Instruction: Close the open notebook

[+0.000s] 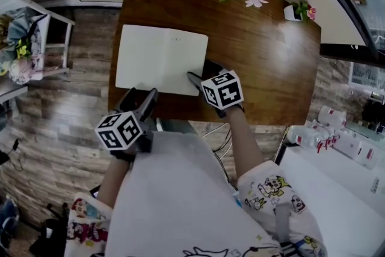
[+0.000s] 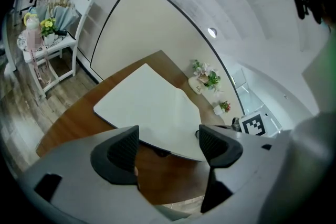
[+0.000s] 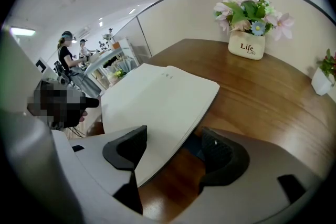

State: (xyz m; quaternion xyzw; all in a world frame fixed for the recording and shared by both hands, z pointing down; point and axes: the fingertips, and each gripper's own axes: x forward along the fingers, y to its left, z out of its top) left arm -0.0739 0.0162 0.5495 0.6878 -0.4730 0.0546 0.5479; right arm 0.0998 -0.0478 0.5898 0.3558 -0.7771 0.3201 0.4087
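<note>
While notebook [image 1: 161,59] lies open, R gripper [image 1: 200,71] fingers gape round its edge (L gripper [image 1: 141,97] spread, nearby)

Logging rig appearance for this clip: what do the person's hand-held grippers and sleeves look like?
The left hand-held gripper and right hand-held gripper look alike: grey body, two dark ribbed pads, and a white cube with black square markers on top. No cables show. The person wears short white sleeves printed with cartoon figures.

L tool [image 2: 168,140] jaws apart, notebook [image 2: 149,107] ahead
</note>
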